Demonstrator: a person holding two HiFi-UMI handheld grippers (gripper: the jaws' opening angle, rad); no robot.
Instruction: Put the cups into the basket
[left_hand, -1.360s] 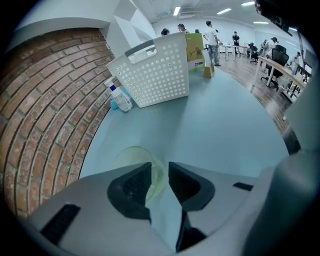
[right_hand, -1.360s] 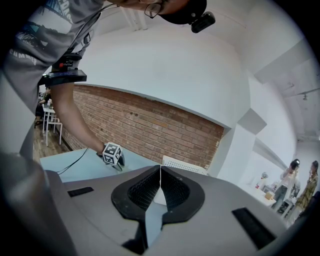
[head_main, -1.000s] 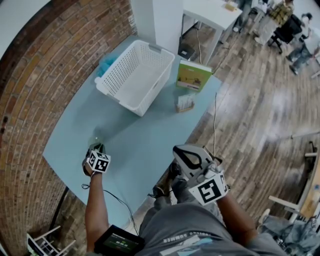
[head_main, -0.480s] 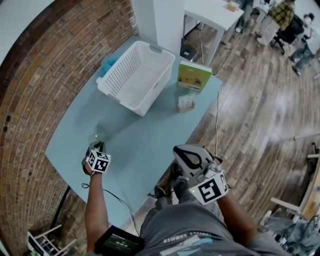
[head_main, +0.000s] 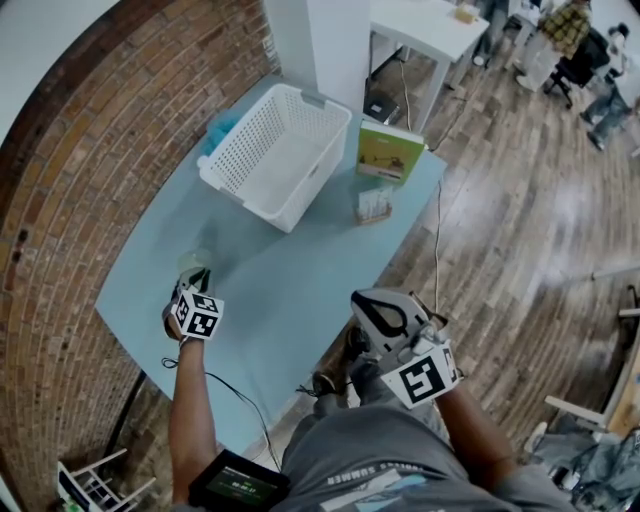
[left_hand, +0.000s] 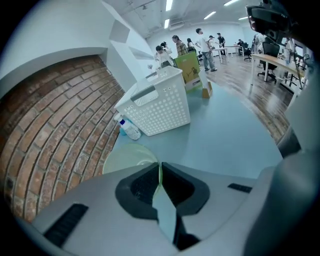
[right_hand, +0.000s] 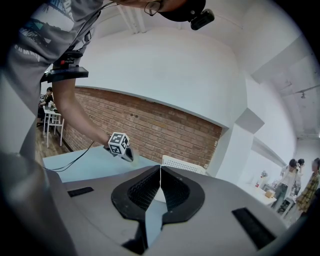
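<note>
You have one pale green cup (left_hand: 126, 156), one white basket (head_main: 275, 150) and one plastic bottle (left_hand: 131, 131) on the desk (head_main: 285, 290). Beside them you have one green book (head_main: 390, 152) and one small holder (head_main: 372, 205).

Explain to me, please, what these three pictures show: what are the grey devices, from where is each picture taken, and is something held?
There is no robot here. A person holds a grey two-jaw gripper in each hand. One picture comes from a camera on the person's head, looking steeply down. The other two come from cameras that ride on the grippers and look along their jaws.

On the light blue table stand a white perforated plastic basket, a green box and a small tan holder. A clear bottle with a blue cap lies beside the basket.

The left gripper is shut on the rim of a pale green translucent cup, on the table's brick-wall side. The right gripper is shut with nothing between its jaws, and is held off the table's edge, above the person's lap.
</note>
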